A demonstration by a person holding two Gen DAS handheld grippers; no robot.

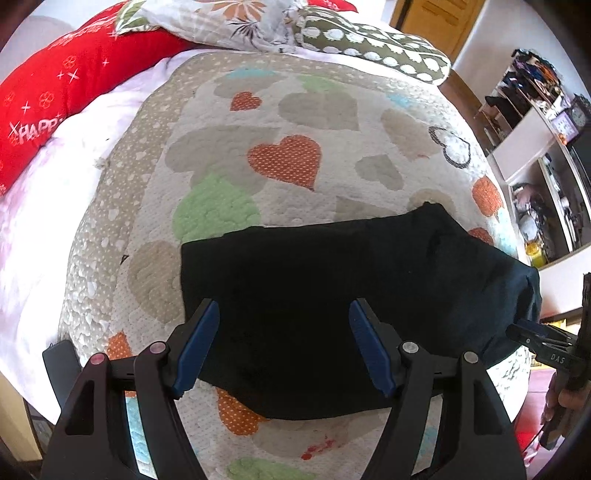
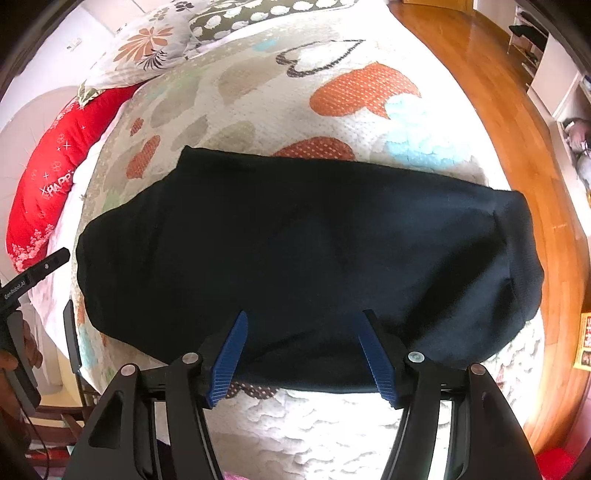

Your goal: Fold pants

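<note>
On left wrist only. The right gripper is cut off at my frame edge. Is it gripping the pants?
Observer: No. The right gripper has its jaws apart with nothing pinched, and its tips are over the near edge of the pants.
Operator: What's off the right side of the bed?
Observer: Bare wooden floor running along the quilt.
Operator: Top of the pants smooth?
Observer: Mostly. There's a soft crease up the middle.

Quilt [image 1: 280, 122] beyond folded pants [image 2: 295, 258] lies bare w/ free passage; pillows [image 1: 236, 26] (far end) block.
</note>
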